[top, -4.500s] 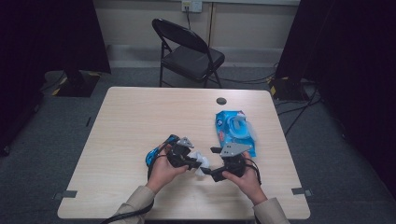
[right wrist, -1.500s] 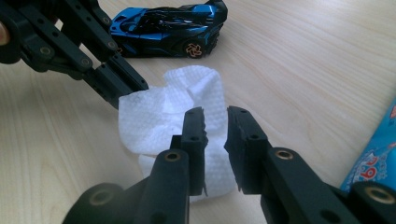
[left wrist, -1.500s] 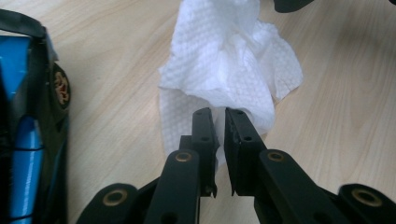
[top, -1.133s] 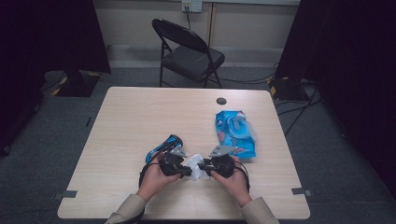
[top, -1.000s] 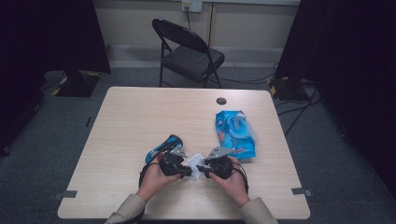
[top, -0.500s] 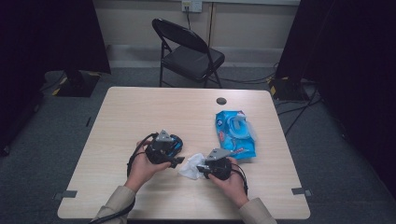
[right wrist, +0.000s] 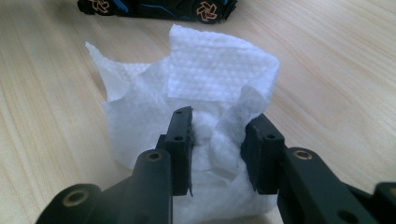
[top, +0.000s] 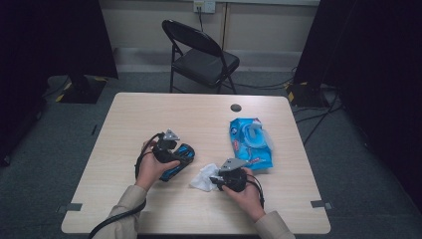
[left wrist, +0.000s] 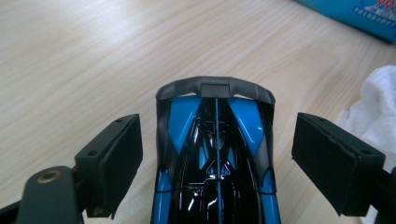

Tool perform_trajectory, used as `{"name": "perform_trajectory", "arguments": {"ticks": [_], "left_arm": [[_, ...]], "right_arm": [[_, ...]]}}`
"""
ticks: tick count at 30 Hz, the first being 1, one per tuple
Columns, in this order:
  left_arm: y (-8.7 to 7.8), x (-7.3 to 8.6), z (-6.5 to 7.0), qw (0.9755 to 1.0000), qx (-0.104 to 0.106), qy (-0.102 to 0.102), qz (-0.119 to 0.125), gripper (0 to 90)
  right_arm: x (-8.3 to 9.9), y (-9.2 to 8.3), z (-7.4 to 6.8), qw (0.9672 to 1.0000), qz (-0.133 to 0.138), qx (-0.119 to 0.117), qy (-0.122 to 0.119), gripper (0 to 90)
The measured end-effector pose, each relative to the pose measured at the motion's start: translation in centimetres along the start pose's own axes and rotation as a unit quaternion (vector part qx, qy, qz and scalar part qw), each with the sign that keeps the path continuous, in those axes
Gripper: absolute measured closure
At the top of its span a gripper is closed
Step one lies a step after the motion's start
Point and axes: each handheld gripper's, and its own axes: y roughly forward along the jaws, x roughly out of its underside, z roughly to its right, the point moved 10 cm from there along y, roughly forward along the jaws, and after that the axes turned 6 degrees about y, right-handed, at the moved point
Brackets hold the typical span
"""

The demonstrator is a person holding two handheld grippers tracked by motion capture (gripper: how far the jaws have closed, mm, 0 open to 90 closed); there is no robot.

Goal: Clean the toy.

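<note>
Blue toy car on table, between wide left claw pads, untouched; jaws just opened. Car's long axis runs along claw. Right claw pinches white wipe just right of car. Wipe pack beyond; chair behind table.

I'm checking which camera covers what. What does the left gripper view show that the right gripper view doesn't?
Left gripper view: the toy car from above, between the left gripper's open jaws with gaps on both sides, plus a corner of the blue wipes pack. Right gripper view: the right gripper pinching the bunched white wipe, and the car's wheels side-on. Both: car, wipe, wooden table.
</note>
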Motion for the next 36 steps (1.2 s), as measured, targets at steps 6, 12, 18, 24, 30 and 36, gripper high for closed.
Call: {"name": "perform_trajectory", "arguments": {"ticks": [6, 12, 18, 24, 30, 36], "left_arm": [[1.4, 0.7, 0.0, 0.9997, -0.003, 0.01, -0.022, 16.2], [2.3, 1.0, -0.1, 0.9996, -0.007, 0.0, -0.026, 16.1], [2.6, 0.9, -0.3, 0.9995, -0.013, 0.008, -0.027, 16.1], [2.6, 0.7, 0.1, 0.9996, -0.01, 0.018, -0.019, 24.6], [2.6, 0.7, 0.1, 0.9996, -0.014, 0.017, -0.02, 25.4], [2.3, 0.6, 0.1, 0.9997, -0.011, 0.015, -0.019, 25.5]], "right_arm": [[0.0, 0.0, 0.0, 1.0, 0.001, -0.003, -0.001, 66.3], [0.0, 0.0, 0.0, 1.0, 0.002, -0.003, 0.0, 66.3], [0.0, 0.0, 0.0, 1.0, 0.002, -0.004, 0.001, 66.3], [0.0, 0.0, 0.0, 1.0, 0.002, -0.004, 0.002, 66.4], [0.0, 0.0, 0.0, 1.0, 0.002, -0.003, 0.002, 66.4], [0.0, 0.0, 0.1, 1.0, 0.003, -0.004, 0.003, 68.0]]}}
